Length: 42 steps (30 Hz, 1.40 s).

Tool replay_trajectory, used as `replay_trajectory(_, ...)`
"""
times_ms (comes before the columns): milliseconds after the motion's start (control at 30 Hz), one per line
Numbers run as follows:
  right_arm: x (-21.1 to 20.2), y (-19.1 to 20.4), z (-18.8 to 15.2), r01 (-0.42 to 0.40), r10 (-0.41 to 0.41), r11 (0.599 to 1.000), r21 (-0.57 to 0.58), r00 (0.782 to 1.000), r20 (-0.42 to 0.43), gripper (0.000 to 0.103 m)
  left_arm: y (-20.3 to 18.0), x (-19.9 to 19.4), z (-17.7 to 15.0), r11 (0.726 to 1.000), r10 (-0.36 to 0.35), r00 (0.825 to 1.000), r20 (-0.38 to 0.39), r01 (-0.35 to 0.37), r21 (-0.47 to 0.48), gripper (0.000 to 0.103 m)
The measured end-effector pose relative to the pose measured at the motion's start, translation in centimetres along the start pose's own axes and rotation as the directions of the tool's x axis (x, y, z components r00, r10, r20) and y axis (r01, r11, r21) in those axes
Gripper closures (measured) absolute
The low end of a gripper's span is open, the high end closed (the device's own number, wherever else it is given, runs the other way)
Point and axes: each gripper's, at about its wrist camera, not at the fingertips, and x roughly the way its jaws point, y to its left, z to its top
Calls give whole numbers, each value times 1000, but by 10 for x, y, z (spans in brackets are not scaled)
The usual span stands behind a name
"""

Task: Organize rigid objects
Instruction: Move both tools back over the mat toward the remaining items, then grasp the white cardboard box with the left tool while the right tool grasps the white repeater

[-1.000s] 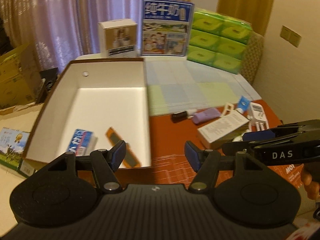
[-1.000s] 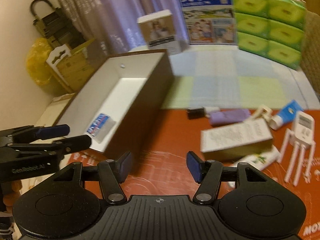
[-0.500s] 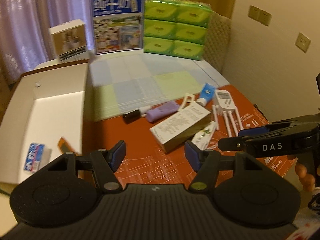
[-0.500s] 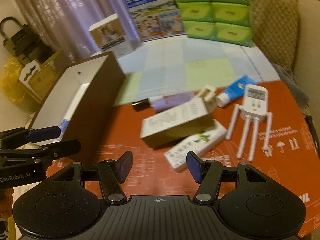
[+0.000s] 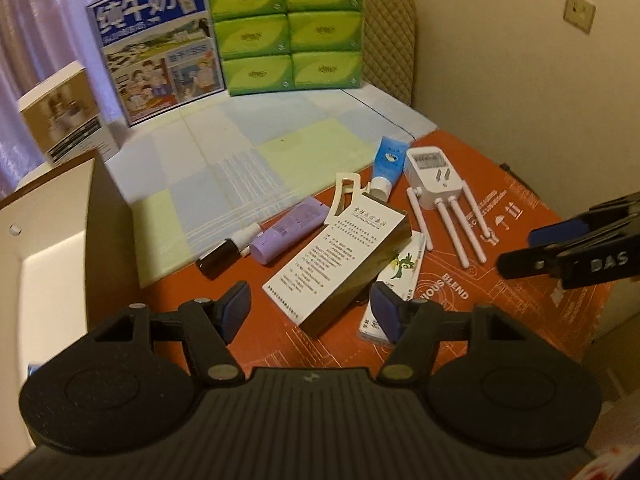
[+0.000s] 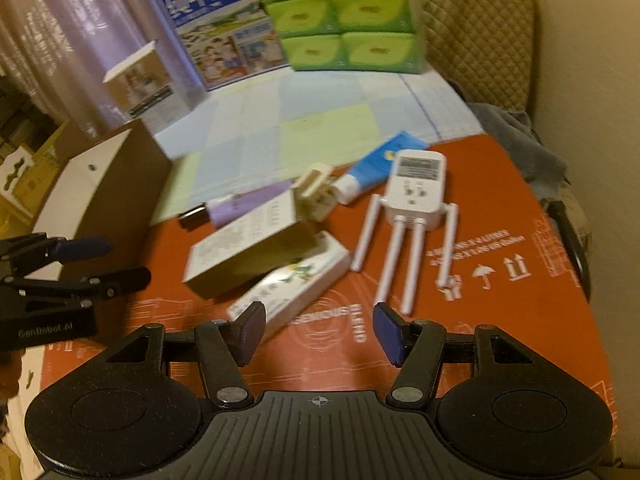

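Loose items lie on the red cardboard sheet (image 5: 504, 280): a long white box (image 5: 340, 264) (image 6: 248, 248), a green-printed carton (image 5: 396, 280) (image 6: 296, 284) under it, a purple tube (image 5: 286, 232), a dark small bottle (image 5: 218, 262), a blue tube (image 5: 388, 164) (image 6: 380, 164), a white clip (image 5: 344, 196) and a white plug with antennas (image 5: 434, 184) (image 6: 416, 192). My left gripper (image 5: 310, 312) is open, just in front of the white box. My right gripper (image 6: 318, 330) is open, near the green carton. The open storage box (image 5: 52, 240) (image 6: 92, 184) stands at left.
A milk carton box (image 5: 156, 48), stacked green tissue packs (image 5: 288, 28) and a small beige box (image 5: 64, 116) stand at the back on a checked cloth (image 5: 248, 148). A wall (image 5: 520, 100) runs along the right. A padded chair back (image 6: 476, 32) is behind.
Both grippers have swung right, away from the storage box and toward the pile of loose items, and moved closer to it. Both stay open.
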Motion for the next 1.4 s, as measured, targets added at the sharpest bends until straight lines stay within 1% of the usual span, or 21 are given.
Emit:
replay_trajectory(133, 3, -15, 0, 23, -23, 999, 28, 1000, -10, 46, -3, 22, 6, 998, -16, 999, -29, 18, 66, 36)
replay_trajectory(333, 8, -33, 2, 54, -53, 996, 67, 998, -25, 46, -7, 59, 13, 986, -58, 994, -88, 71, 154, 35)
replay_trajectory(467, 13, -46, 3, 82, -78, 992, 97, 996, -39, 46, -7, 79, 15, 976, -81, 989, -122, 104, 193, 35)
replay_trajectory(667, 20, -61, 6, 119, -111, 982, 144, 992, -61, 46, -4, 100, 23, 960, -118, 982, -147, 151, 234, 35)
replay_trajectory(767, 23, -66, 7, 128, -118, 979, 158, 991, -69, 46, -3, 110, 27, 946, -153, 975, -158, 191, 263, 34)
replay_trajectory(900, 27, -69, 7, 136, -124, 976, 171, 989, -81, 46, -2, 124, 32, 926, -207, 960, -186, 253, 279, 30)
replay_trajectory(933, 29, -70, 7, 138, -125, 975, 173, 989, -85, 46, -1, 127, 32, 922, -224, 955, -193, 272, 277, 30)
replay_trajectory(1033, 33, -70, 9, 141, -125, 974, 177, 988, -96, 46, -1, 134, 32, 914, -246, 947, -208, 298, 275, 32)
replay_trajectory(1133, 37, -70, 11, 138, -122, 974, 177, 987, -103, 46, -3, 131, 30, 910, -255, 949, -185, 301, 286, 35)
replay_trajectory(1200, 40, -69, 12, 137, -120, 975, 173, 987, -106, 46, -3, 126, 29, 914, -251, 953, -168, 290, 284, 37)
replay_trajectory(1267, 42, -67, 14, 130, -114, 978, 162, 988, -106, 46, -2, 118, 28, 924, -245, 959, -141, 274, 266, 38)
replay_trajectory(1400, 46, -62, 20, 114, -101, 984, 137, 990, -97, 46, 3, 94, 28, 954, -226, 972, -61, 234, 189, 39)
